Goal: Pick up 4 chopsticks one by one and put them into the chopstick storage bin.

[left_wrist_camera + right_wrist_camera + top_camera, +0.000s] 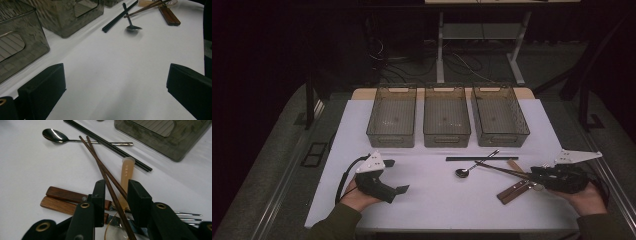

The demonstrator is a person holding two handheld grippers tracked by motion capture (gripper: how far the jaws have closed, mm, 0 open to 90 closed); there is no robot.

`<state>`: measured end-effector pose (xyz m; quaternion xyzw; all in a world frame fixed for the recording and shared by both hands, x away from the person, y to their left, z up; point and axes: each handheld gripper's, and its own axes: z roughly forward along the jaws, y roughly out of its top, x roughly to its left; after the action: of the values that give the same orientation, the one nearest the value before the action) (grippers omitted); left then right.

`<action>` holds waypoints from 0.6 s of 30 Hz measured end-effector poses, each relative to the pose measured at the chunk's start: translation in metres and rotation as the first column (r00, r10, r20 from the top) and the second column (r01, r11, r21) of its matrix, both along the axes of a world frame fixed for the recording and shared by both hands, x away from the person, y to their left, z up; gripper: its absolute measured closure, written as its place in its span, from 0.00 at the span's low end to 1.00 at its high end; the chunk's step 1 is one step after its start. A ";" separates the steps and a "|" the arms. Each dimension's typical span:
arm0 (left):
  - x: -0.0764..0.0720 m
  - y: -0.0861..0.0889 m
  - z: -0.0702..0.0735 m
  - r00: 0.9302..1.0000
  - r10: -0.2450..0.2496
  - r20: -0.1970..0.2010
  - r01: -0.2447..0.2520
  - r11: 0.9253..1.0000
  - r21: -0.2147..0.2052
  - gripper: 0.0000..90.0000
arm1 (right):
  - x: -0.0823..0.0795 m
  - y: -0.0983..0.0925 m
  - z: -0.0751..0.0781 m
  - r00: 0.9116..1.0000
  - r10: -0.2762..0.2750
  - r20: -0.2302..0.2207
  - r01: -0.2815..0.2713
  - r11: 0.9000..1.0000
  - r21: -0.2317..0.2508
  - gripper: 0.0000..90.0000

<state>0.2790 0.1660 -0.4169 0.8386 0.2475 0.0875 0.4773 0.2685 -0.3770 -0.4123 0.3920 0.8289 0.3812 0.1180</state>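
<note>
The right gripper (pixel 113 195) lies low over the white surface (pixel 432 200), the right hand (pixel 584 197) cupped under its body, pointing leftward into the heap of cutlery. Its jaws are part-closed around the brown chopsticks (pixel 100 162), which run between them without yet being squeezed; I can't make out any pad pressing on the sticks. Just beyond the jaw tips a pale amber handle (pixel 126 177) stands beside the chopsticks, two wooden handles (pixel 62 198) lie to the left of the jaws, and fork tines (pixel 190 218) poke out on their right. Further ahead lie the spoon (pixel 53 135) and the black chopsticks (pixel 110 145).

The left gripper (pixel 115 87) rests on the surface in the left hand (pixel 357 195), angled towards the middle, jaws spread wide with bare tabletop between them; the cutlery sits well ahead of them.

Three smoky clear bins (pixel 447 122) stand in a row at the far edge, all holding nothing I can see. Behind, dark floor, cables (pixel 462 62) and desk legs (pixel 440 47).
</note>
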 end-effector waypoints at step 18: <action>0.000 -0.002 -0.001 1.000 0.004 -0.003 -0.004 1.000 -0.004 0.02 | 0.023 0.023 -0.010 0.997 0.044 -0.056 -0.046 0.999 -0.027 0.99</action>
<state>0.2787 0.1644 -0.4176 0.8374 0.2499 0.0868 0.4783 0.2913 -0.3539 -0.4227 0.3821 0.8458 0.3609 0.0919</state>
